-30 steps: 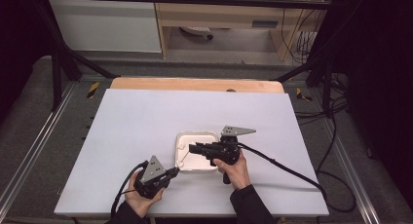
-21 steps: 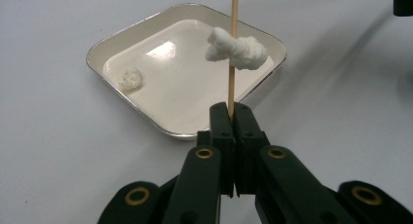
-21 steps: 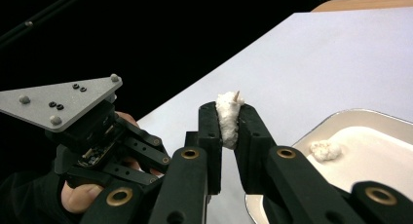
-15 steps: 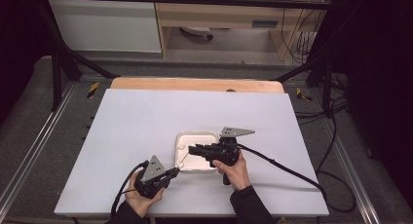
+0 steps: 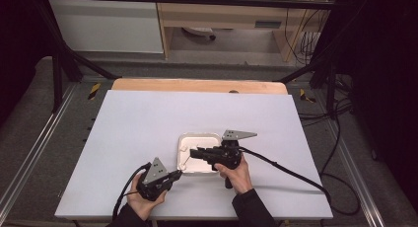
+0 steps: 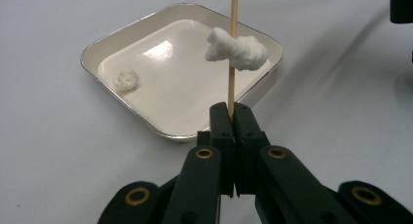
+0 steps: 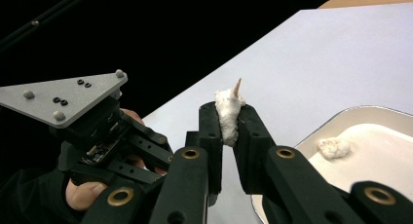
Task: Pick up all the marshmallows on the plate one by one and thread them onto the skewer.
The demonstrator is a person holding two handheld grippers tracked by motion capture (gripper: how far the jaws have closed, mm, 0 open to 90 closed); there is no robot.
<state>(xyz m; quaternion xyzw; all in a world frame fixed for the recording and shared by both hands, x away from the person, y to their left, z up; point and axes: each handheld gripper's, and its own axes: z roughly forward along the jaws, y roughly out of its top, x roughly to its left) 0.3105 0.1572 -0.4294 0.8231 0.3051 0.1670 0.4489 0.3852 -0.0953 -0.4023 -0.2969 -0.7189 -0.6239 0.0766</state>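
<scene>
Work in hand: threading white fluffy pieces onto a wooden skewer (image 6: 233, 48), w/ the tray (image 5: 183, 163) as landmark.

Done so far, judging by the pics: one white piece (image 7: 228, 114) is already on the skewer. In the right gripper view the pointed tip pokes out of its top, so it's pierced through. In the left gripper view the same piece (image 6: 237, 49) sits partway up the stick, over the tray's far side.

Tongs: left tongs (image 6: 233, 118) are clamped tight on the skewer's lower end, stick upright between them, just off the tray's near edge. Right tongs (image 7: 229, 129) are narrow, pinching the white piece on both sides, above the tray & near its left rim as that view shows it. In the high view the left tongs (image 5: 176, 175) sit at the tray's near-left corner and the right tongs (image 5: 194, 153) reach over the tray's middle.

Left to do, prob.: one more small white piece (image 6: 125, 79) lies loose inside the tray, by its left corner, well apart from the skewer. It's not yet picked up. Also the held piece may need sliding further down the stick to make room; can't tell how far it's meant to go.
</scene>
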